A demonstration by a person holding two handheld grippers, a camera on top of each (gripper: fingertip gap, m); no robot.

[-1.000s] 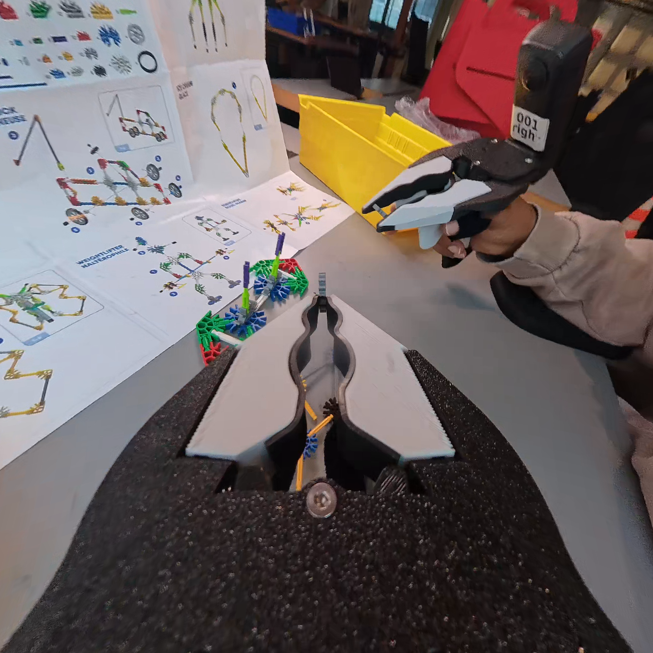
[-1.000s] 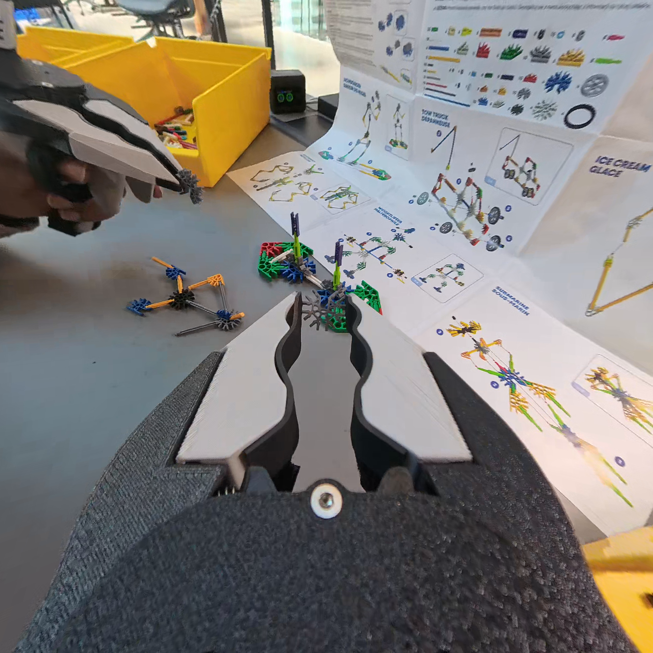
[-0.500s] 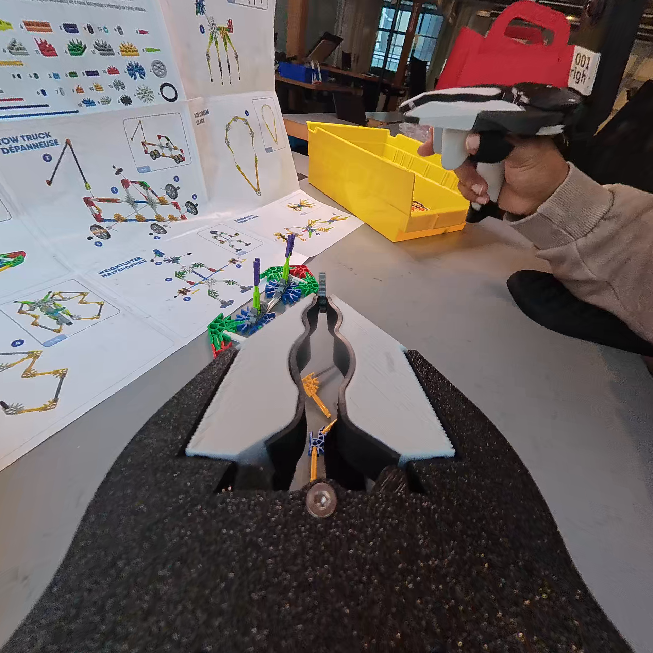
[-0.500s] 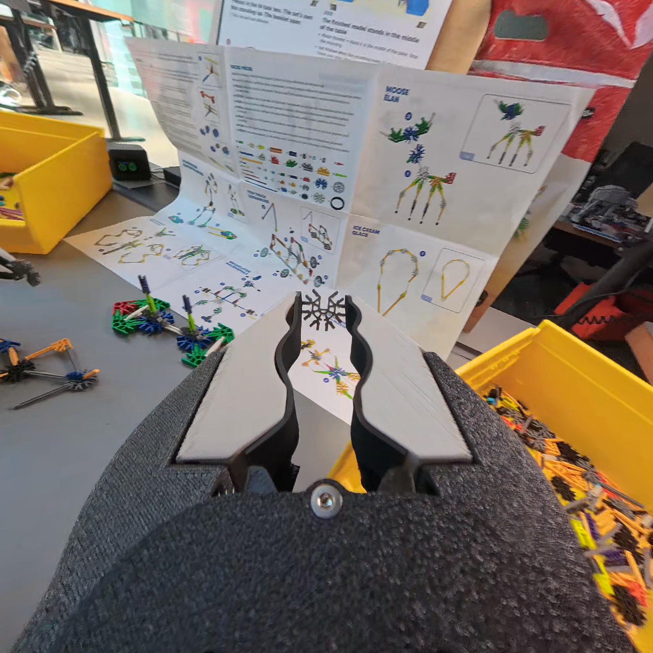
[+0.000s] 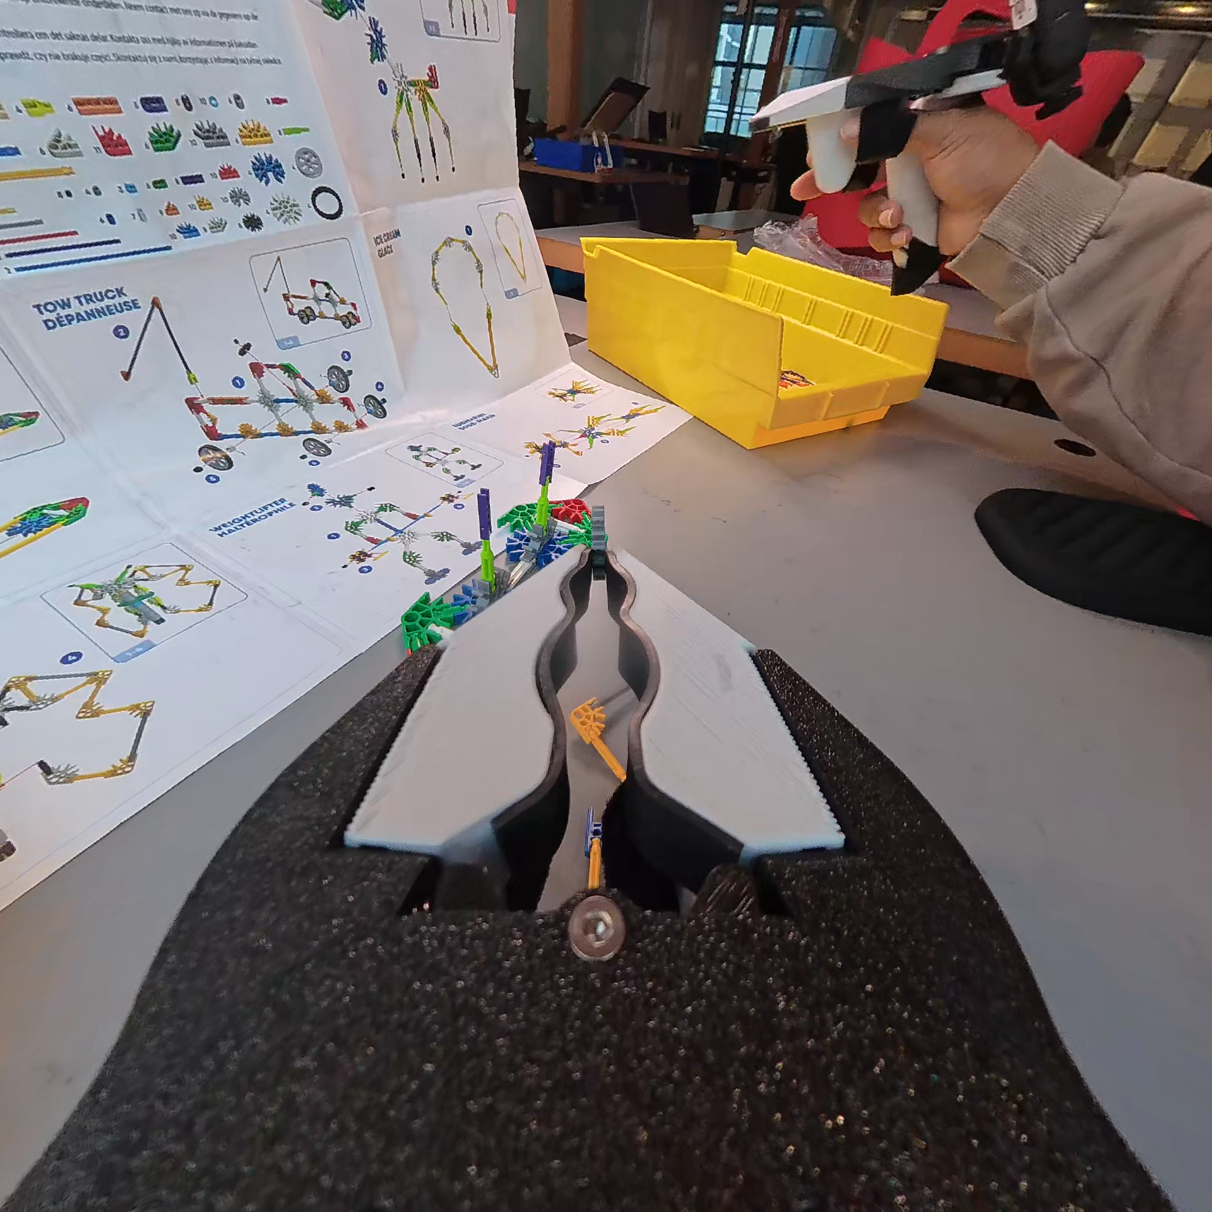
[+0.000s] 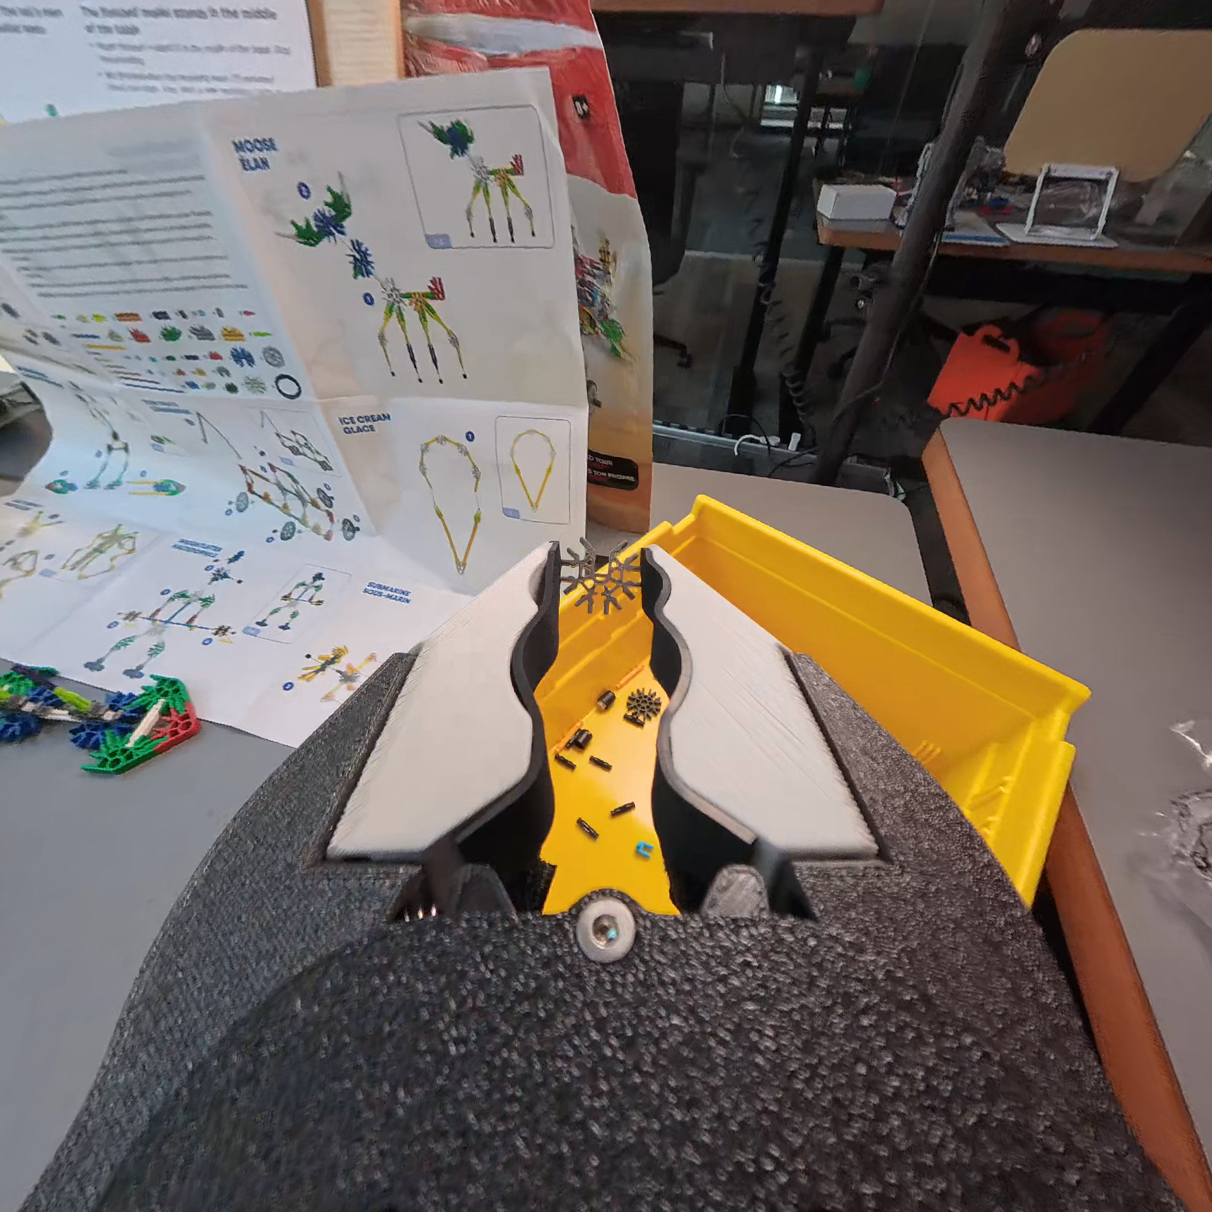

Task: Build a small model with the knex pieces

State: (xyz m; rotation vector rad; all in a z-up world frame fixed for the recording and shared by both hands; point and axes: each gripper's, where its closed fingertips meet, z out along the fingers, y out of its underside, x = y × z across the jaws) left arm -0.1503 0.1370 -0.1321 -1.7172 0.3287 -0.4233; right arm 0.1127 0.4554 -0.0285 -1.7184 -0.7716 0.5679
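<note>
From the left wrist we see the left claw (image 5: 597,561) nearly closed, its tips pinching a small grey connector (image 5: 598,534) held just above the table (image 5: 852,688). Just left of the tips a green, blue and red model (image 5: 525,544) lies on the edge of the sheet (image 5: 197,406). Below, between the fingers, an orange rod piece (image 5: 593,728) lies on the table, apart from the claw. Farther off, a hand (image 5: 957,164) lifts the right claw (image 5: 764,118) over the yellow bin (image 5: 688,328); from here we cannot tell how it stands.

From the right wrist we see the right claw (image 6: 600,574) part open, just wide enough to grip a grey snowflake (image 6: 600,577) between its tips. It hangs over the bin, and black bits (image 6: 590,741) lie scattered on the bin floor below.

The table is flat, grey and matte, with a wooden edge (image 6: 1082,852) beside the bin. The sheet bends upward at its fold and stands against a red bag (image 6: 498,46). Behind we make out dim shelves, cables and other tables.
</note>
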